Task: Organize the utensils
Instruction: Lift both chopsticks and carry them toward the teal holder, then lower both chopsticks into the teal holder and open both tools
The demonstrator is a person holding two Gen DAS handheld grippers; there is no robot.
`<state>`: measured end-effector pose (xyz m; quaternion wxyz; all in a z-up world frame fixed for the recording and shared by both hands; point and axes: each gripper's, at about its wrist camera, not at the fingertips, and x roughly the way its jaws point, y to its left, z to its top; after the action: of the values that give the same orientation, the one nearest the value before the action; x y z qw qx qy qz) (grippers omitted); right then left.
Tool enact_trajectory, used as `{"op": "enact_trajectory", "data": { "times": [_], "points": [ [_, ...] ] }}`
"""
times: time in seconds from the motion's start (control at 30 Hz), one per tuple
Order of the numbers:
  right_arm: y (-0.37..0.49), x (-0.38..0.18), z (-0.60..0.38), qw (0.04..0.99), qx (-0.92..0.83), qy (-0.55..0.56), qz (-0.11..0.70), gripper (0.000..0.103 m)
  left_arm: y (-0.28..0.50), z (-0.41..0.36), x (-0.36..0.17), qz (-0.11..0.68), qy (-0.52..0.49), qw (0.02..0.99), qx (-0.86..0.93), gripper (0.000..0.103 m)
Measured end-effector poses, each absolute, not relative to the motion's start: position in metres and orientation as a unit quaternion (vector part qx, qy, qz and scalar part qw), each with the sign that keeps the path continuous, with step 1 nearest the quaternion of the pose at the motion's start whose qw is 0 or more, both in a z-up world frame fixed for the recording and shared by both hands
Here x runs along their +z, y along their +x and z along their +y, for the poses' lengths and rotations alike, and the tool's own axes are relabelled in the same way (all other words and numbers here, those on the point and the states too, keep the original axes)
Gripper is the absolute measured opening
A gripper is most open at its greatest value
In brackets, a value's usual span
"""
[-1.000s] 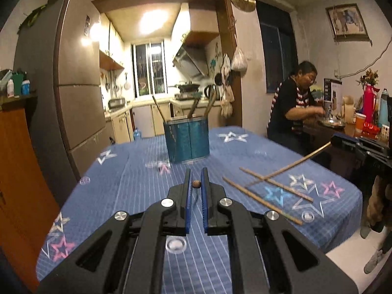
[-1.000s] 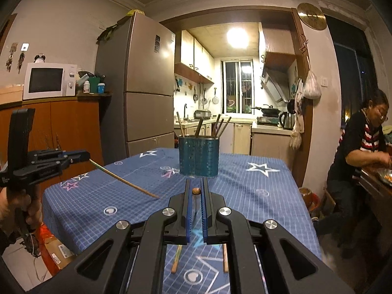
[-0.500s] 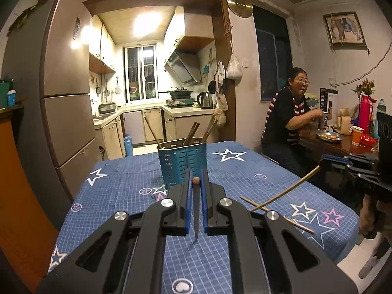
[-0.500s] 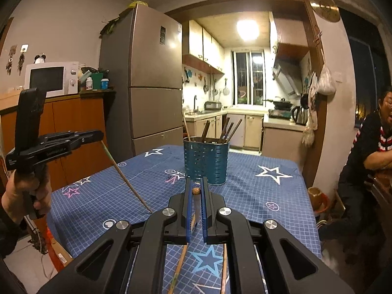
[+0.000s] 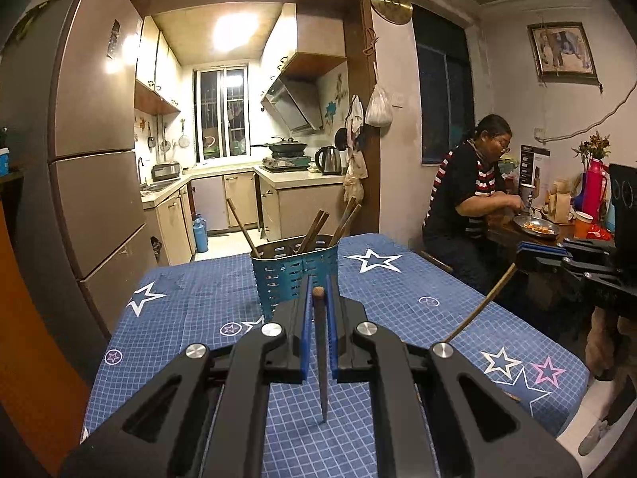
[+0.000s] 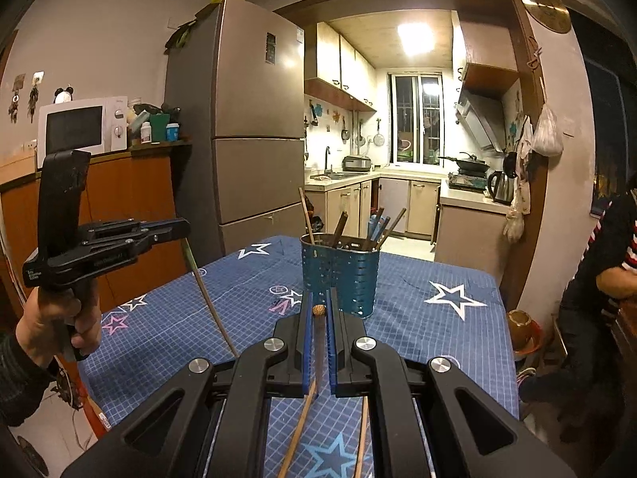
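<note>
- The left tongs (image 5: 318,298) are clamped on a chopstick (image 5: 322,358); its rounded butt sits between the blue pads and its thin tip hangs down over the tabletop (image 5: 191,310).
- From the right wrist view, that same tool is seen at the left, gripped in a hand (image 6: 59,318), with the pale stick slanting down toward the blue star-patterned cloth.
- The right tongs (image 6: 317,306) are likewise closed on a second chopstick (image 6: 318,350), butt end up between the pads, shaft pointing downward.
- A teal perforated utensil holder (image 6: 340,275) stands upright on the tabletop just beyond both pairs of tongs, already holding several dark chopsticks that lean out over its rim.
- Two more loose chopsticks (image 6: 298,434) lie flat on the cloth below the right tongs (partly hidden by the tool's black frame).
- A seated person (image 5: 466,207) is at a side table to the right, well apart from the holder.
</note>
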<state>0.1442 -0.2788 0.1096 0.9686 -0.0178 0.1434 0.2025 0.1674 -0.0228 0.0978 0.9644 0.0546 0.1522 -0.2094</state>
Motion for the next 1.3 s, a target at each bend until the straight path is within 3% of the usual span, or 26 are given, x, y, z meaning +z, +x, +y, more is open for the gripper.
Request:
{"op": "enact_trajectory", "data": {
  "times": [0.43,0.93,1.3],
  "points": [
    [0.176,0.152,-0.275,0.972,0.204,-0.027,0.117,0.008,0.191,-0.021,0.118,0.139,0.045,0.966,-0.212,0.005],
    [0.264,0.26,-0.279,0.979,0.191,-0.012,0.076,0.008,0.253,-0.032,0.213,0.074,0.046,0.975,-0.206,0.005],
    [0.342,0.305,-0.276,0.982,0.18,0.01,0.062,0.008,0.307,-0.046,0.24,0.044,0.041,0.977,-0.207,0.005]
  ]
}}
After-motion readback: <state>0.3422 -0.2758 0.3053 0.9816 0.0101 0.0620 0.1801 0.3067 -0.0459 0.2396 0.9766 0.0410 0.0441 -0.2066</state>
